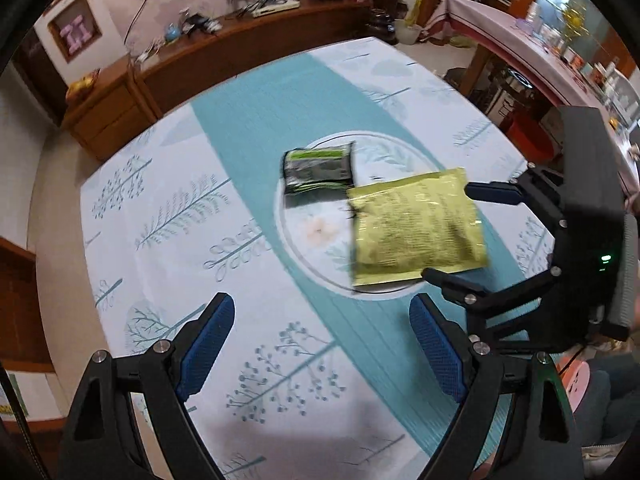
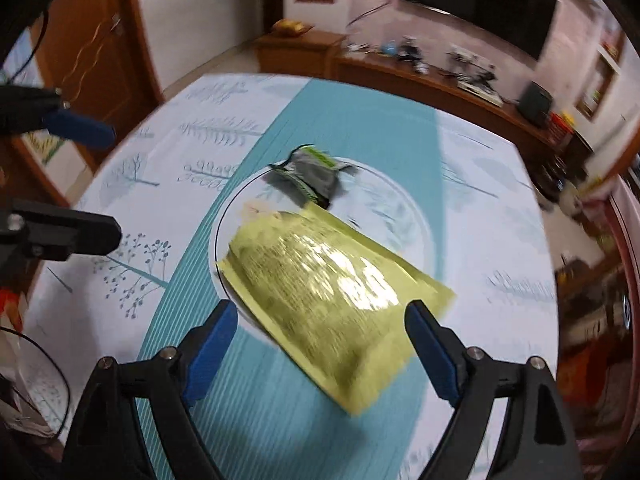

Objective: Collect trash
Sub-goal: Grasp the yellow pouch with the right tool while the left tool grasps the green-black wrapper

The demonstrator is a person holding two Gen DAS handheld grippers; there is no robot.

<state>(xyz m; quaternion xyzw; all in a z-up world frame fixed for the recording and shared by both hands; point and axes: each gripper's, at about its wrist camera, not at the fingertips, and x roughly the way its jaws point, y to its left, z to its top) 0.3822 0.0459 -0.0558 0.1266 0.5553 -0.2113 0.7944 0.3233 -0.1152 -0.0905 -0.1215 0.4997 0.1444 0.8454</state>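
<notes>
**Both claws wide over two wrappers**

I am holding my left gripper (image 1: 322, 344) spread wide with nothing between its blue pads (image 1: 208, 344), pointing down at the tablecloth (image 1: 168, 216). My right gripper (image 2: 320, 350) is gaping too — its pads are standing either side of the near end of the yellow-green packet (image 2: 320, 288), not pressing on it. That packet is lying partly on the glass turntable (image 2: 400, 216) at the table's middle, its near corner overhanging the rim. The dark crumpled wrapper (image 2: 312, 176) is sitting just beyond it — on the turntable's far side, nearly touching it.
</notes>
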